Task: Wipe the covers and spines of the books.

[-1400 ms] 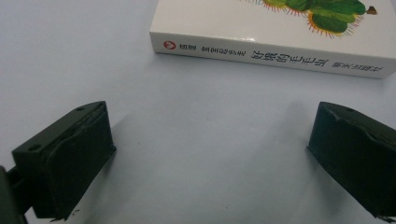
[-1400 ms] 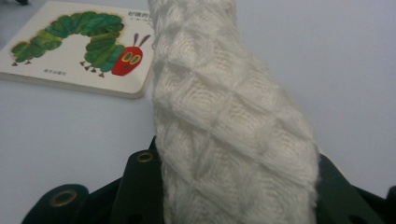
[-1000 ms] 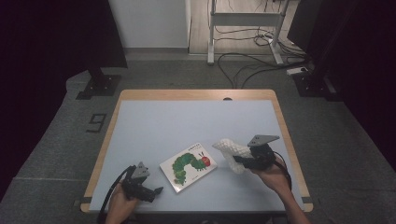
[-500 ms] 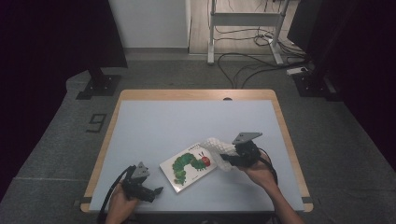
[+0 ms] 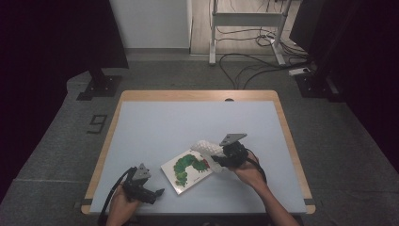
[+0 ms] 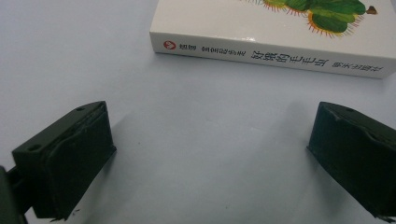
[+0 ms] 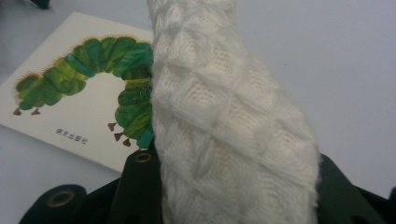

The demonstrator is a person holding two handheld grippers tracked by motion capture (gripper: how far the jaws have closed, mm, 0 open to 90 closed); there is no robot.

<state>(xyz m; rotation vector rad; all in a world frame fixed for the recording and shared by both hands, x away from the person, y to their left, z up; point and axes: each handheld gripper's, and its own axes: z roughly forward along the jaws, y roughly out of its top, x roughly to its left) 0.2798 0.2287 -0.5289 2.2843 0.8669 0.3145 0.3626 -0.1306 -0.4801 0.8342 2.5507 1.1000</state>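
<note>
The right claw (image 5: pixel 214 157) is clamped on a white knitted cloth (image 5: pixel 208 149) above the caterpillar picture book (image 5: pixel 188 169); the left claw (image 5: pixel 157 193) rests wide open and empty on the bench (image 5: pixel 188 122), near the book's spine.

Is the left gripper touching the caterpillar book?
Apart. In the left gripper view, bare table lies between the open left gripper and the book.

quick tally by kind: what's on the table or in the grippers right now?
Picture book, lying flat on the table: 1
White knitted cloth piece, held in the right gripper: 1
Grippers, counting the left gripper with its jaws open and nothing between them: 2
Total: 4
</note>
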